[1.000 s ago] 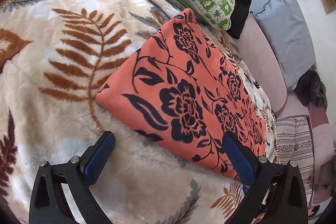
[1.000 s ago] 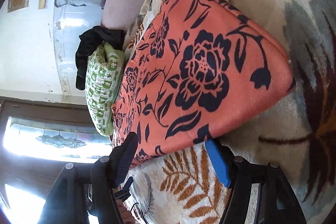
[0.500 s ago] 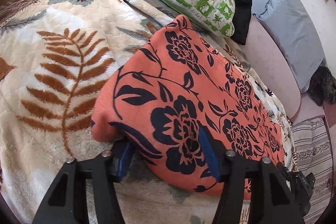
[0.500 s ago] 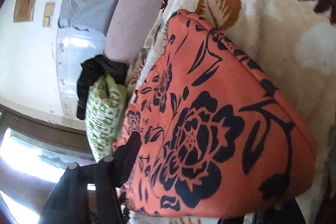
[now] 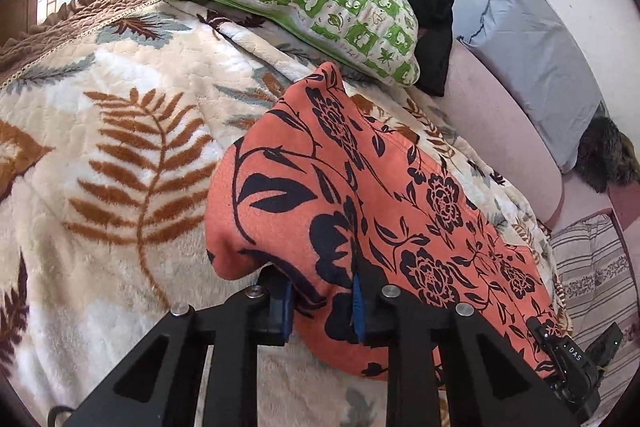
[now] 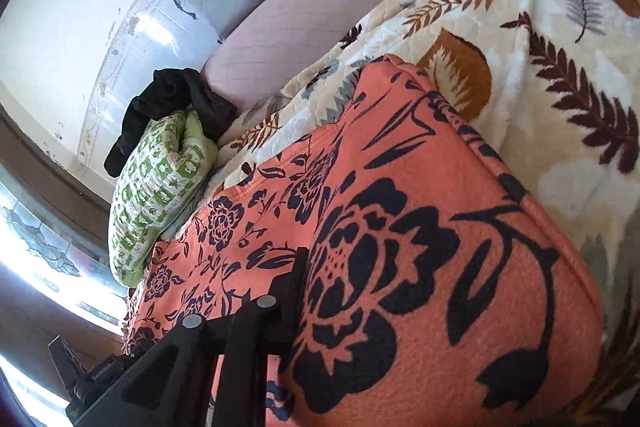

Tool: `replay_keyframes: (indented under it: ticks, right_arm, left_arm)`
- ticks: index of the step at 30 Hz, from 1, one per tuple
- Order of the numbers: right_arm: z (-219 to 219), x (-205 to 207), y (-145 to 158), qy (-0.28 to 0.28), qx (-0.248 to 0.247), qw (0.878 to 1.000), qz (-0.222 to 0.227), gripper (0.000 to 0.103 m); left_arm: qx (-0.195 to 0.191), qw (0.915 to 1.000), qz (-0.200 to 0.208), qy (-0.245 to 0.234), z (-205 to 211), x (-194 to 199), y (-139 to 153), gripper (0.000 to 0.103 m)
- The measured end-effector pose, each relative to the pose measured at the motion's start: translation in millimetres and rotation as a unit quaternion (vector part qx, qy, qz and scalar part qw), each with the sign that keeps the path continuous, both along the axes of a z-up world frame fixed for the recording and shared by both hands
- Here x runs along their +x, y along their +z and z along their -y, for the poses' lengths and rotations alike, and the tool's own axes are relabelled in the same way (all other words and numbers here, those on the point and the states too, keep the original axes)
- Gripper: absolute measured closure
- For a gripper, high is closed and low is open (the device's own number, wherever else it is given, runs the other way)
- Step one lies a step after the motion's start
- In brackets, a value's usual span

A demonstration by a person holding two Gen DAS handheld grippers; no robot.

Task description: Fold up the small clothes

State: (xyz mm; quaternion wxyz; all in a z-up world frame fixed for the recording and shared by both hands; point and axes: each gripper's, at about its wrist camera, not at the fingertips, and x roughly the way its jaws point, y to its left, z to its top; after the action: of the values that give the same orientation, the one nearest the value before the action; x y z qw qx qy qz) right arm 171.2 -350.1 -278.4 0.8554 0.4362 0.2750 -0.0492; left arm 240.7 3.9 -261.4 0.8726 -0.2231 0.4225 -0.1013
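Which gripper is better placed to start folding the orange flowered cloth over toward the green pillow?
Neither clearly; both have just closed on the orange flowered cloth. The left gripper pinches its near edge. The right gripper grips the other corner, one finger hidden. Probably lift both together toward the green pillow.

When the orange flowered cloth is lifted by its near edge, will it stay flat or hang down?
The orange flowered cloth will probably sag: it already bulges softly over the left gripper, whose jaws have just closed on its edge. It looks thick, so likely not slippery on the fuzzy blanket.
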Motion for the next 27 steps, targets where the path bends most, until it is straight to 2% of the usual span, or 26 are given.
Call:
replay_keyframes:
  ticks: [3, 5, 6, 7, 8, 9, 11, 14, 16, 17, 18, 19, 20, 23, 26, 27]
  right_arm:
    - [5.2, -23.0, 4.0, 0.000, 0.009, 1.000, -0.005, 0.085]
    - [15.3, -31.2, -11.2, 0.012, 0.060, 0.998, -0.035, 0.081]
    - [19.4, -36.0, -21.3, 0.016, 0.089, 0.994, -0.055, 0.078]
    - [22.6, -42.4, -31.0, 0.015, 0.117, 0.990, -0.076, 0.065]
    - [25.3, -51.2, -38.9, 0.007, 0.142, 0.985, -0.095, 0.057]
    - [28.8, -63.3, -43.9, -0.005, 0.168, 0.981, -0.093, 0.052]
    - [37.4, -88.6, -42.7, -0.035, 0.189, 0.977, -0.089, 0.046]
    - [51.5, -123.4, -21.5, -0.085, 0.141, 0.983, -0.080, 0.045]
    - [53.9, -136.7, -0.4, -0.103, 0.090, 0.989, -0.063, 0.046]
    - [50.9, -138.5, 11.5, -0.105, 0.056, 0.991, -0.054, 0.048]
    - [45.4, -136.3, 23.8, -0.100, 0.024, 0.994, -0.042, 0.056]
    - [37.1, -129.6, 34.1, -0.084, -0.003, 0.996, -0.029, 0.065]
    - [26.5, -117.6, 42.8, -0.056, -0.027, 0.998, -0.020, 0.065]
    - [-14.1, -68.4, 53.8, 0.046, -0.061, 0.997, -0.016, 0.067]
    - [-50.5, -19.6, 50.1, 0.126, -0.067, 0.989, -0.033, 0.068]
    - [-59.3, -6.2, 48.9, 0.141, -0.069, 0.987, -0.038, 0.068]
  left_arm:
    - [-0.006, 0.9999, -0.012, -0.003, -4.2, -27.8, 0.9, 0.079]
    - [0.015, 0.9997, -0.019, -0.002, -1.3, -37.0, -4.2, 0.076]
    - [0.030, 0.9992, -0.027, 0.001, -0.3, -39.7, -8.1, 0.069]
    - [0.036, 0.9986, -0.038, 0.005, -0.8, -40.3, -12.8, 0.065]
    - [0.031, 0.9983, -0.048, 0.008, -3.1, -39.3, -17.5, 0.049]
    - [0.019, 0.9982, -0.054, 0.013, -6.9, -37.3, -20.8, 0.040]
    - [-0.012, 0.9986, -0.048, 0.016, -12.8, -33.9, -23.9, 0.030]
    - [-0.021, 0.9989, -0.033, 0.026, -11.9, -33.7, -23.3, 0.029]
    - [-0.017, 0.9992, -0.021, 0.030, -8.1, -33.6, -22.1, 0.032]
    - [-0.009, 0.9992, -0.015, 0.035, -5.9, -32.7, -21.2, 0.055]
    - [0.003, 0.9992, -0.012, 0.038, -3.3, -31.1, -20.7, 0.066]
    - [0.010, 0.9991, -0.009, 0.040, -0.9, -29.4, -20.4, 0.067]
    - [0.012, 0.9989, -0.006, 0.045, 1.1, -28.7, -20.0, 0.070]
    - [0.034, 0.9983, 0.008, 0.047, 8.7, -29.0, -16.7, 0.069]
    - [0.033, 0.9984, 0.004, 0.047, 10.7, -24.3, -20.7, 0.047]
    - [0.032, 0.9984, 0.002, 0.046, 12.2, -22.2, -23.0, 0.047]
